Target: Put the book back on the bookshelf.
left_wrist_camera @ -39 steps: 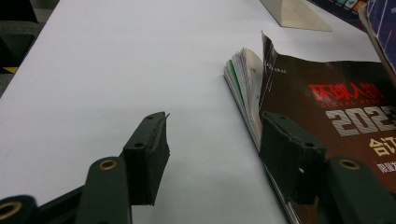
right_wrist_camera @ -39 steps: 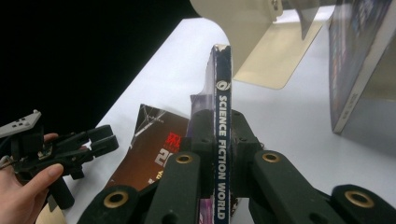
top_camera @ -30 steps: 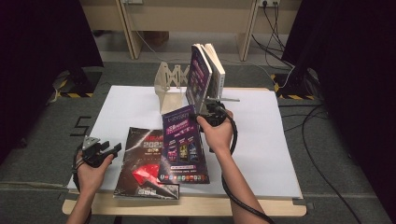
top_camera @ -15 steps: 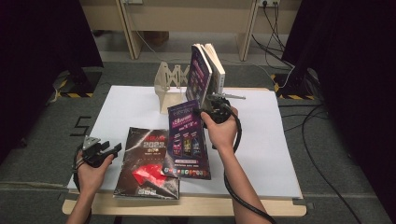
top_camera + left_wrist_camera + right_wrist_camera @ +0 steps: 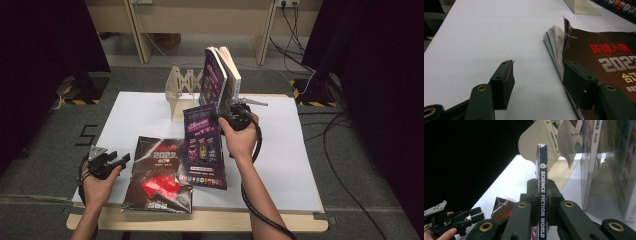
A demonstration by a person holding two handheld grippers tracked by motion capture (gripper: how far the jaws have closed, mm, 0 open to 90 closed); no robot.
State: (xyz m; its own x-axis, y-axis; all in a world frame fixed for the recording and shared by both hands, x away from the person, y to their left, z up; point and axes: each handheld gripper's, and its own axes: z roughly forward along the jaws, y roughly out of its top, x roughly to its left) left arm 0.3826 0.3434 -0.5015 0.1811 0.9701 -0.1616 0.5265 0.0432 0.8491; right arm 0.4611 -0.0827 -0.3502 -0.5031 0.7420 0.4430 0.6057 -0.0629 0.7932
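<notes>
White board [image 5: 125,120] covers the table, and near its far edge a pale wooden rack [image 5: 181,90] props two upright books [image 5: 220,75]. At the near edge a dark magazine [image 5: 159,175] lies flat. A purple magazine [image 5: 202,145] is lifted, slanting, at mid-table, its spine pinched tight in the right gripper [image 5: 235,117]. By the near left corner the left gripper [image 5: 116,161] holds nothing, jaws wide beside the dark magazine.

Looked down from high above the white table [image 5: 280,150]; rode close along each gripper's black jaws, low over it; shared the dark magazine [image 5: 160,175] [image 5: 609,60] [image 5: 501,207].
</notes>
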